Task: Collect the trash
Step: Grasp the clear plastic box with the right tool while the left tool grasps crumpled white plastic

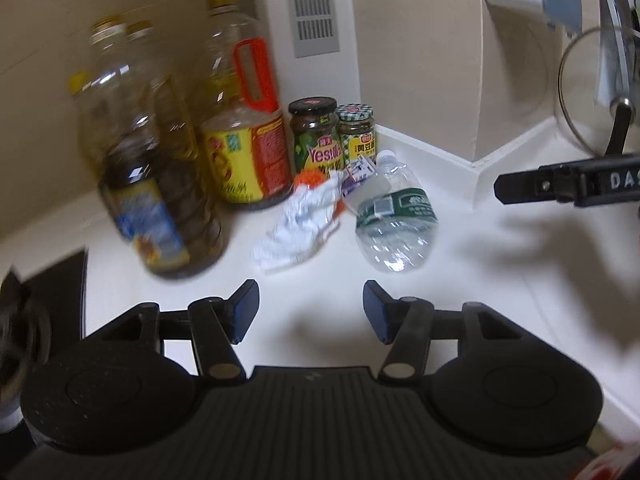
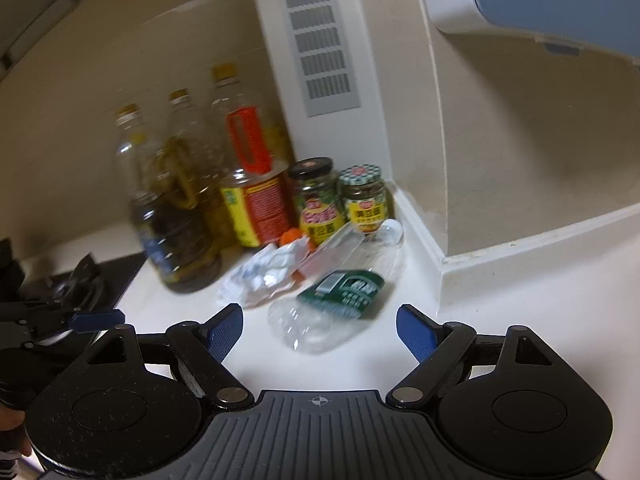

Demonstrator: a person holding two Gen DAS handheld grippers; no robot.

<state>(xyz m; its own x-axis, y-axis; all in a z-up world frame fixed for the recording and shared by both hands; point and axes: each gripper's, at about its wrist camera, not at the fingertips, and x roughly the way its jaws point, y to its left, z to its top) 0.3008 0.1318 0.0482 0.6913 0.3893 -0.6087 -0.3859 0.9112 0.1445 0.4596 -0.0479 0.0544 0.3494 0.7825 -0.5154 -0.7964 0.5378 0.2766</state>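
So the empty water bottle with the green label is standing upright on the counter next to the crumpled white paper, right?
Not quite. The water bottle is lying on its side on the counter, not upright. It does sit next to the crumpled white paper. Both wrist views show this.

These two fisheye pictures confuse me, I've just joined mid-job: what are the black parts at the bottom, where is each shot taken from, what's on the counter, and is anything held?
A person carries a pair of tongs in each hand, with a camera looking along its two fingers. One picture looks out over the left tongs, the other over the right tongs. Both stand open and empty. The white counter holds the trash: a crumpled tissue and an empty water bottle lying on its side. Behind them stand oil bottles and two sauce jars. The black bar at the right edge of the left view is the right tongs.
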